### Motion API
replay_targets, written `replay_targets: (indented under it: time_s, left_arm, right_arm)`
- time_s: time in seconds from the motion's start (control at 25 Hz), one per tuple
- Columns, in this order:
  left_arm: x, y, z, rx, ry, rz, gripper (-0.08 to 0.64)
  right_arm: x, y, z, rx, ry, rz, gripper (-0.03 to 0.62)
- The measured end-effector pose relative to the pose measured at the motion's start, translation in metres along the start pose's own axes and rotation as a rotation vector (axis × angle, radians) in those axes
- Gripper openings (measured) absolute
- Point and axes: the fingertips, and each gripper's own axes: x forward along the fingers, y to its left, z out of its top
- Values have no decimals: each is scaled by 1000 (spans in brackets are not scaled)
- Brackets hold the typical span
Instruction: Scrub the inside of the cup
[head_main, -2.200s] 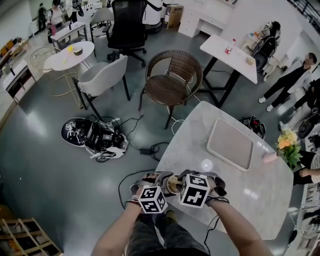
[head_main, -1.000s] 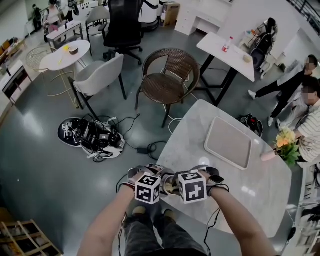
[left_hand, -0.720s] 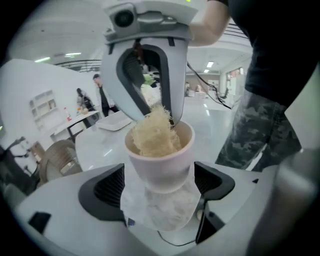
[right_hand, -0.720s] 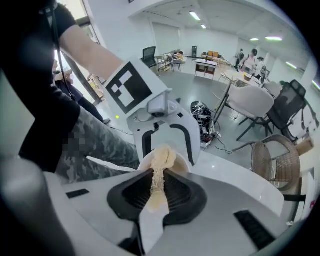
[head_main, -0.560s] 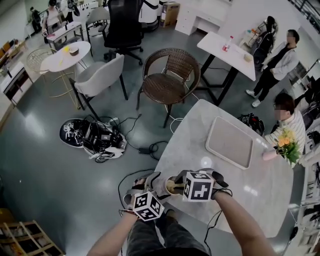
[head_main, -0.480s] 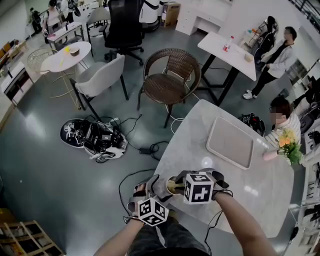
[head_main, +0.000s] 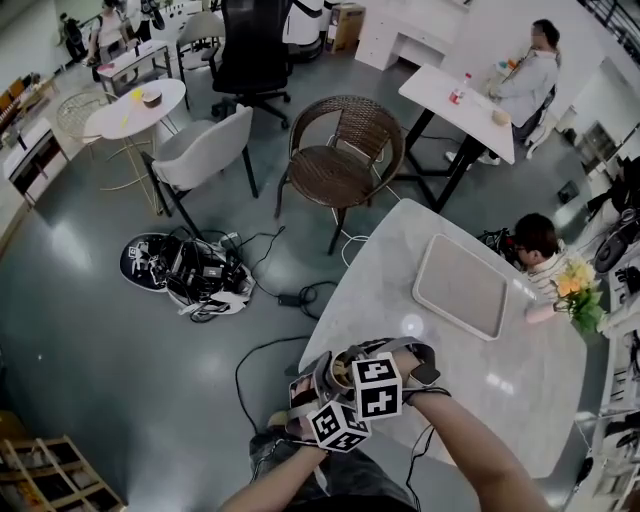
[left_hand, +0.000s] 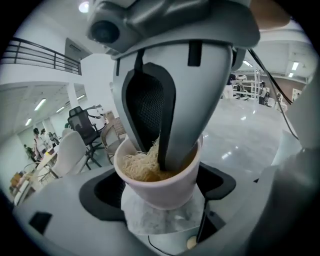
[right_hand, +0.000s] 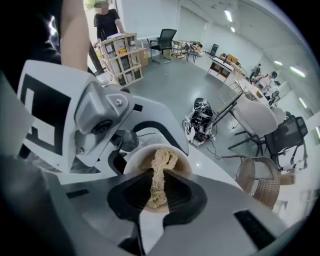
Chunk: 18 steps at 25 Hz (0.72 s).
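Observation:
A white cup (left_hand: 159, 186) sits between the black pads of my left gripper (left_hand: 161, 196), which grips it on both sides. These jaws have just been opening slightly wider, with the cup still between them. My right gripper (right_hand: 154, 196) points straight down into the cup (right_hand: 131, 159) and is shut on a tan fibrous scrubber (right_hand: 159, 175). The scrubber (left_hand: 141, 168) lies against the inner wall and bottom. In the head view both grippers meet at the cup (head_main: 340, 374), at the table's near left edge.
The marble table (head_main: 480, 385) carries a pale tray (head_main: 460, 287) and flowers (head_main: 578, 288) at its right. A person (head_main: 535, 245) sits beyond the tray. A wicker chair (head_main: 345, 160) and a cable pile (head_main: 190, 275) stand on the floor.
My left gripper has rolled; its marker cube swung down and right, under the right one. The right gripper sank a little into the cup. People in the background moved.

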Motion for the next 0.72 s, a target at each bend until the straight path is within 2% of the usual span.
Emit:
replay_targets:
  time_s: [0.16,0.32,0.44,0.52,0.64,0.72]
  left_arm:
    - [1,-3,0,83,-39,-110,443]
    - [-2,-14,1,257,-87,-317,442]
    - [-5,-24,-1,407,-118,-488,442]
    - [-6,-25,-3,487,-127,-572,442]
    - [-8,-22,-6,580,-123,-662,442]
    - [-9,-21,-7,629,-114,-700,442]
  right_arm:
    - [-9,9,1,-2,-51,71,60]
    - [-26,21,-1,-72,-90,111,60]
    - [-32,16,-6,-162,-80,54,60]
    - [-30,10,-6,-232,-69,4,60]
    - [-20,6,-5,-295,-40,-39,60]
    - [-9,7,-4,-294,-20,-38,60]
